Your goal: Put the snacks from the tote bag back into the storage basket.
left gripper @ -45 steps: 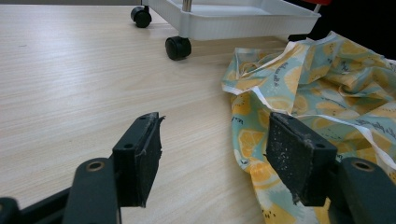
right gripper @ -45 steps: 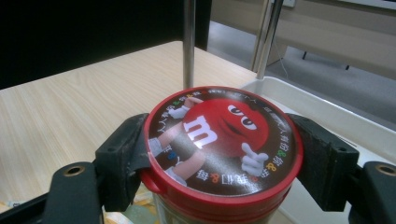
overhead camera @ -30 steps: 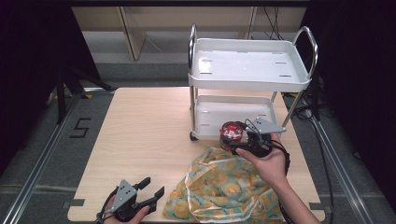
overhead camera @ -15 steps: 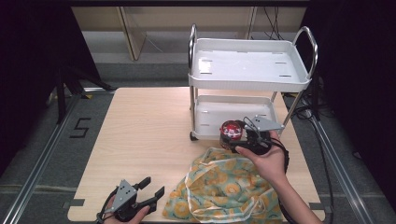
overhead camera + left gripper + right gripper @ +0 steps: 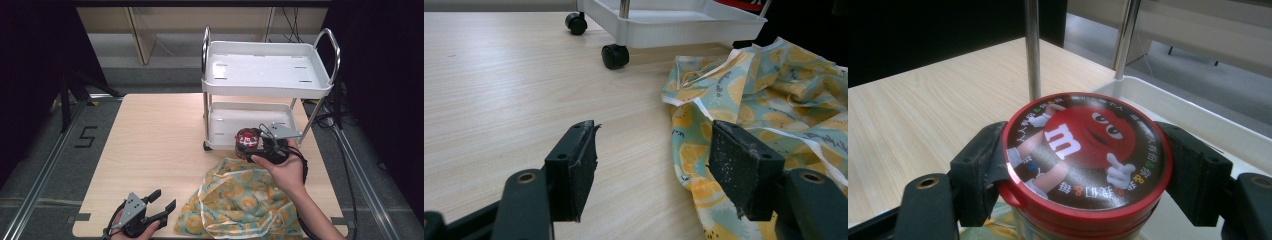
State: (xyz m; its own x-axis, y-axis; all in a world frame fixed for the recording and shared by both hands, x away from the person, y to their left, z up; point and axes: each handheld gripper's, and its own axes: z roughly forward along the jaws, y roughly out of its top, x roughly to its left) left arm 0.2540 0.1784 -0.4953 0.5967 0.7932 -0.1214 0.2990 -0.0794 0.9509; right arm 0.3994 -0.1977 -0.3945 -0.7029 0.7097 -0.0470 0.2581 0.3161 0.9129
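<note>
My right gripper (image 5: 252,145) is shut on a round candy jar with a red lid (image 5: 247,138), held at the front edge of the white cart's lower tray (image 5: 225,122). In the right gripper view both jaws press the sides of the candy jar (image 5: 1085,155), just short of the tray rim (image 5: 1168,112). A yellow and teal patterned cloth (image 5: 235,202) lies crumpled on the table below that hand. My left gripper (image 5: 162,200) stands open near the table's front edge, left of the cloth. Its view shows the cloth (image 5: 764,105) past the open jaws.
The white two-tier cart (image 5: 267,70) on black casters (image 5: 615,56) stands at the table's back right. The wooden table (image 5: 150,140) stretches out to the left. Metal rails run along the floor on both sides.
My right gripper with the candy jar has shifted slightly left and toward the cart's lower tray. The left gripper has stayed put.
</note>
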